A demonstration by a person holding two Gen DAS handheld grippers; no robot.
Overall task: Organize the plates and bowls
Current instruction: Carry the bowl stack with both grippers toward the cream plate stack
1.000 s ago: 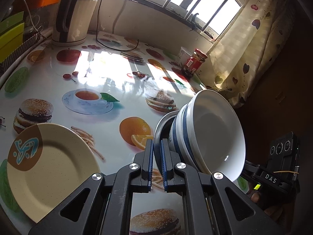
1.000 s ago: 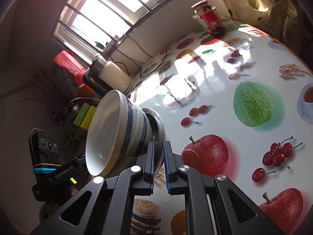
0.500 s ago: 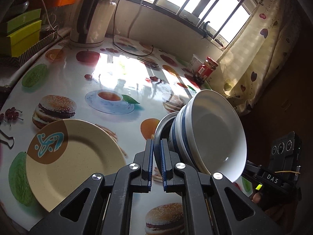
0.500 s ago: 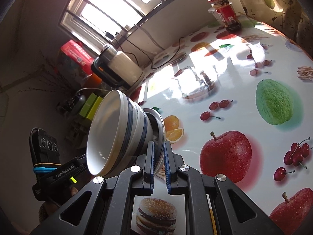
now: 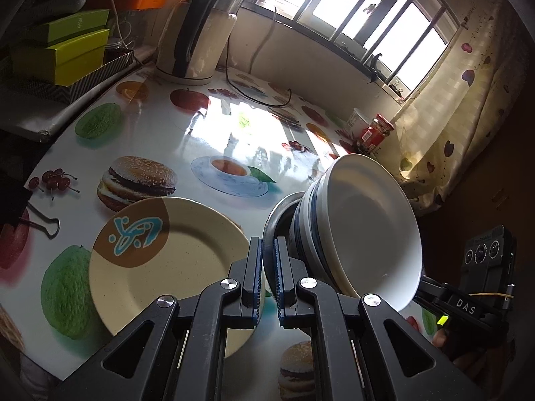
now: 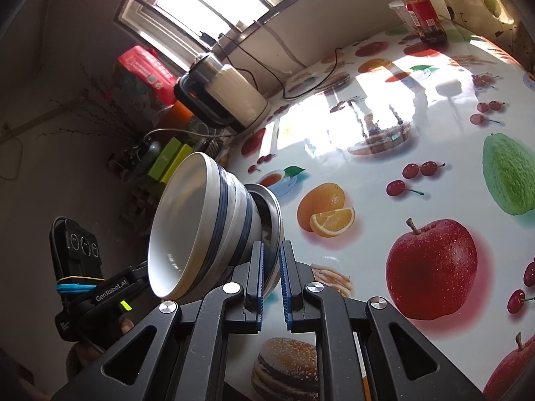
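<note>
Both grippers are engaged on one load. The left gripper (image 5: 266, 275) is closed to a narrow gap on the rim of a metal dish (image 5: 273, 220), and the right gripper (image 6: 271, 275) is closed likewise on the opposite edge of the same rim. Nested in that metal dish are the white bowls (image 5: 371, 234) with blue bands, apparently two, the whole stack carried on its side above the counter (image 5: 214, 133), mouths facing the right-hand unit. The cream plate (image 5: 167, 264) with a brown patch and blue motif lies flat on the counter just beside and below the left gripper. Judgement: the step in hand appears to be transferring the stack for setting down, probably onto or beside that plate; the destination cannot be confirmed. Recommended practice: rotate both wrists together so the stack comes upright before descent, since the bowls are retained only by nesting and may slide out of the dish while tilted. Keep the two grips level and equally firm; thin metal rim in ribbed pads may slip. Lower until the dish base rests fully, then release one side at a time. Keep well clear of the kettle (image 5: 197, 40) and the red jar (image 5: 376, 133), both standing well apart.
</note>
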